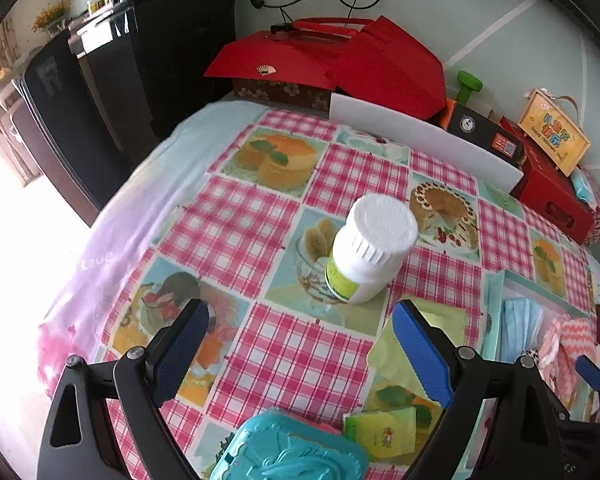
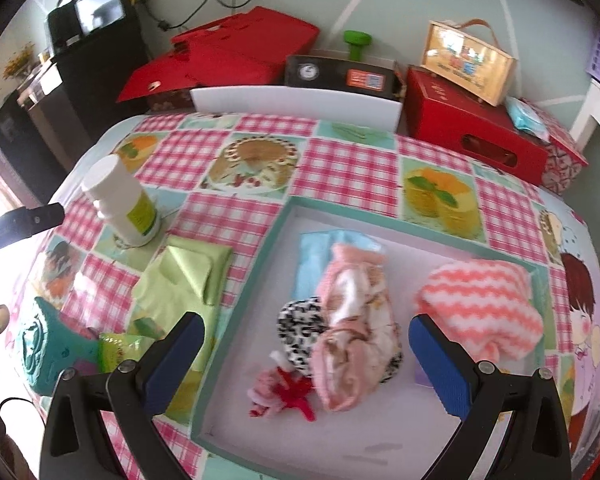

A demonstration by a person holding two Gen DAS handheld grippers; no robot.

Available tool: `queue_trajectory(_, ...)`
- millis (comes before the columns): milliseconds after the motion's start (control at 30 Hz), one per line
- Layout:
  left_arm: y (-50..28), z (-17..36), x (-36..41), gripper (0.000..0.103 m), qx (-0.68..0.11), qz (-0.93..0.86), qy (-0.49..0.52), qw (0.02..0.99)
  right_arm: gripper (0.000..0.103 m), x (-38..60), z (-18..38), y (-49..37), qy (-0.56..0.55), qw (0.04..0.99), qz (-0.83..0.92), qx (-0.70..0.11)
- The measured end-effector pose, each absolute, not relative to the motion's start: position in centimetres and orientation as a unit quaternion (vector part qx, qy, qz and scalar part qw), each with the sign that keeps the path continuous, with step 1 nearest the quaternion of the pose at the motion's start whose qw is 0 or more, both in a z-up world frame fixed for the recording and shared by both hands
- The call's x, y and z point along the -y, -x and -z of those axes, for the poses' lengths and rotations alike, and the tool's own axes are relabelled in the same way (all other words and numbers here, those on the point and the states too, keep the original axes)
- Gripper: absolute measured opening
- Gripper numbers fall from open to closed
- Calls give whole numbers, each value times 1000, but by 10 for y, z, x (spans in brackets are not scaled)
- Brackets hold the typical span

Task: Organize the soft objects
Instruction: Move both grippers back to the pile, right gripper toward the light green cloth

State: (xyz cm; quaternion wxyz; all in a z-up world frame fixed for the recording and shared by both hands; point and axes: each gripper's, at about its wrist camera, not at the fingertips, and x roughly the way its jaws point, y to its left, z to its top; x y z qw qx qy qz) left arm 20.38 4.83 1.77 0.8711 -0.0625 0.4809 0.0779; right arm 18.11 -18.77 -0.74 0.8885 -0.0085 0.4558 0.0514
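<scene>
A teal-rimmed white tray (image 2: 284, 216) holds soft things: a pink garment (image 2: 352, 320), a coral zigzag towel (image 2: 480, 304), a black-and-white spotted cloth (image 2: 300, 324), a blue mask (image 2: 316, 248) and a small red-pink item (image 2: 284, 396). My right gripper (image 2: 306, 364) is open and empty above the tray's near part. A light green cloth (image 2: 184, 280) lies left of the tray; it also shows in the left wrist view (image 1: 404, 344). My left gripper (image 1: 300, 356) is open and empty over the tablecloth, near a white bottle (image 1: 368, 248).
A teal plastic box (image 1: 288, 452) and a green packet (image 1: 380, 432) lie at the table's near edge. Red boxes (image 2: 476, 128), a black box (image 2: 340, 72), a white board (image 2: 296, 104) and a wooden bag (image 2: 468, 60) line the back wall. A black cabinet (image 1: 112, 80) stands left.
</scene>
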Motion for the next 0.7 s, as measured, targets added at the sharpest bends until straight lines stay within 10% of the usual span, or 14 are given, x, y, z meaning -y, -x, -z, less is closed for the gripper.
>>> queue_trajectory(700, -205, 2, -56, 93, -519, -77, 87, 847, 103, 115, 36, -191, 56, 873, -177, -452)
